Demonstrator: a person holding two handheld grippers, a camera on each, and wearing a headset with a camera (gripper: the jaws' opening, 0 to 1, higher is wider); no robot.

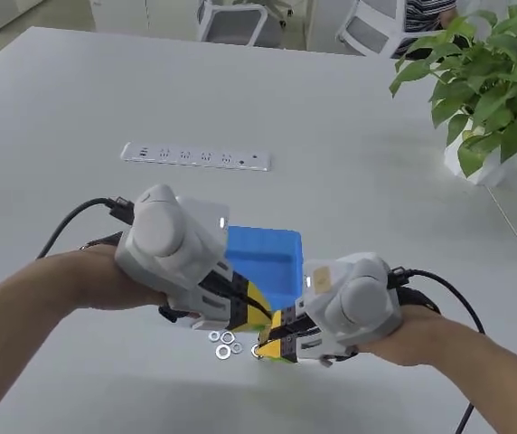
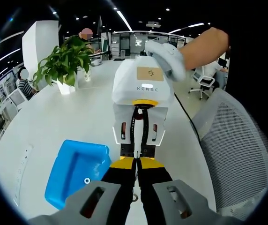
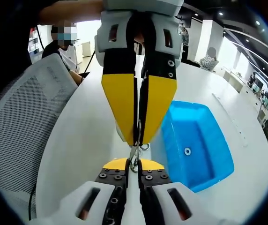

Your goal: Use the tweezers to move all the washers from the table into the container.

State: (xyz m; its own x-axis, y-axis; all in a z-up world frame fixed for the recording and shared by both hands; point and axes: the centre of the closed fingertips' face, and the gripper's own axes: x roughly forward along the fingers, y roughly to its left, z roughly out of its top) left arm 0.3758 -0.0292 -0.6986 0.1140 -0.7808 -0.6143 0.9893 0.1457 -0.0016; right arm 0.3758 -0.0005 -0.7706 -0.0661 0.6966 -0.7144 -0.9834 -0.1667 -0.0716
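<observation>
The left gripper (image 1: 260, 307) and the right gripper (image 1: 272, 336) meet tip to tip near the desk's (image 1: 349, 136) front edge. Each has its jaws pressed together on the thin metal tweezers (image 3: 135, 157) that run between them. Loose washers (image 1: 223, 352) lie on the desk just below the tips. The blue container (image 1: 267, 253) (one washer (image 3: 187, 151) inside) stands just behind.

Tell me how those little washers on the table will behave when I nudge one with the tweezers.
The washers look thin, flat and shiny, so likely light and slippery, apt to skid across the smooth table rather than roll. Lying flat, an edge is probably hard for the tweezers to catch.
</observation>
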